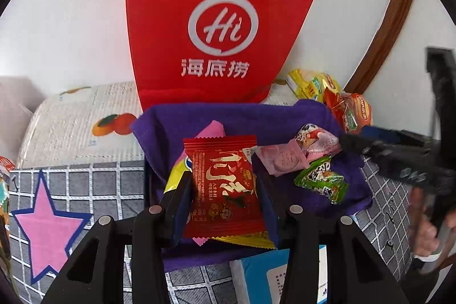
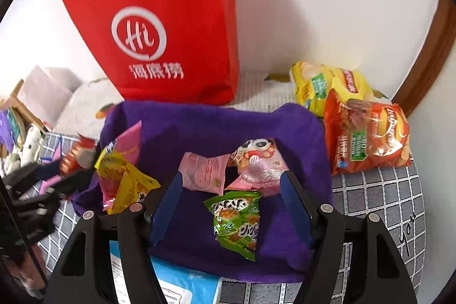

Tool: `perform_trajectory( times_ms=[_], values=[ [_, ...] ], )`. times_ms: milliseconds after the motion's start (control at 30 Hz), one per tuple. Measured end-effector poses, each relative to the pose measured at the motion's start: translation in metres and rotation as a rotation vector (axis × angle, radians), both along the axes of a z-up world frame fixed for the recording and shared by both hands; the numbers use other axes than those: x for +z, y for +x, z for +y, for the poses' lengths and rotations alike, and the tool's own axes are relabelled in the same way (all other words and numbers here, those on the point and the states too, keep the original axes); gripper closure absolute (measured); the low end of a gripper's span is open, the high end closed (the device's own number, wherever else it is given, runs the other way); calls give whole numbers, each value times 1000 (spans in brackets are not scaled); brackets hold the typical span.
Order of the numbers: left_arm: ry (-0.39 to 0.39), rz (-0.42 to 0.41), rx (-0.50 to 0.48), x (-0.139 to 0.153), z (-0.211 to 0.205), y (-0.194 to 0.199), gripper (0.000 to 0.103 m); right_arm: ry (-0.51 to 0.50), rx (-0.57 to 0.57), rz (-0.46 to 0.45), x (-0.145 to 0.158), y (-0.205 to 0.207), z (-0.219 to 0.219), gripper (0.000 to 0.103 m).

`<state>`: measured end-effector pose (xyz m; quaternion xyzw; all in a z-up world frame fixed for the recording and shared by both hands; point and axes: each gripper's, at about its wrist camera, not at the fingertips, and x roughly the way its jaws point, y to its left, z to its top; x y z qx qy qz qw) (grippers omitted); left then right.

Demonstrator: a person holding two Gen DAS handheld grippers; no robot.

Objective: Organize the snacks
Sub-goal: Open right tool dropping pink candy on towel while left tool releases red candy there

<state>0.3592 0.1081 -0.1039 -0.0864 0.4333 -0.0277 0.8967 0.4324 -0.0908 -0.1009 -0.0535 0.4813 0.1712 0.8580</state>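
While the red packet is pinched and the others lie loose: the step in hand looks like setting one more snack onto the purple cloth.
Left gripper [image 1: 225,190]: clenched on the red snack packet [image 1: 225,184], which stands upright at lower centre of the left wrist view, over a yellow packet [image 1: 175,175] and a pink one [image 1: 212,128].
Right gripper [image 2: 232,204]: released, nothing between the blue pads [image 2: 168,204]; the green snack packet [image 2: 238,221] lies on the cloth between them, untouched.
Purple cloth [image 2: 199,127]: spread at centre frame in front of the red paper bag [image 2: 159,19], on a grey checked bedcover [image 2: 379,190].
Pink panda packets [image 2: 256,164]: on the cloth just above the green one, overlapping.
Chip bags [image 2: 364,133]: orange and yellow, right of the cloth, off it.
Blue box [image 2: 182,284]: at the bottom edge, partly under the cloth.
How to do it well: lower the red packet onto a bare patch left of centre, beside the yellow packet rather than on top, so labels stay readable.
Release: open only once the packet's lower edge rests on the cloth, or it may topple.
Spacing: keep the two grippers well apart; the right one hangs near the cloth's right half.
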Motion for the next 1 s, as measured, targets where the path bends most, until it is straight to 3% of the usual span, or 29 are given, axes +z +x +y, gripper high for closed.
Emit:
perform_trajectory(
  times_ms=[333,1000],
  values=[
    [14,27,8,-25,-4,10,61,51,-37,-27,16,-1,-19,33],
    [16,62,32,-25,2,13,59,32,-25,-27,15,-3,-12,33]
  ],
)
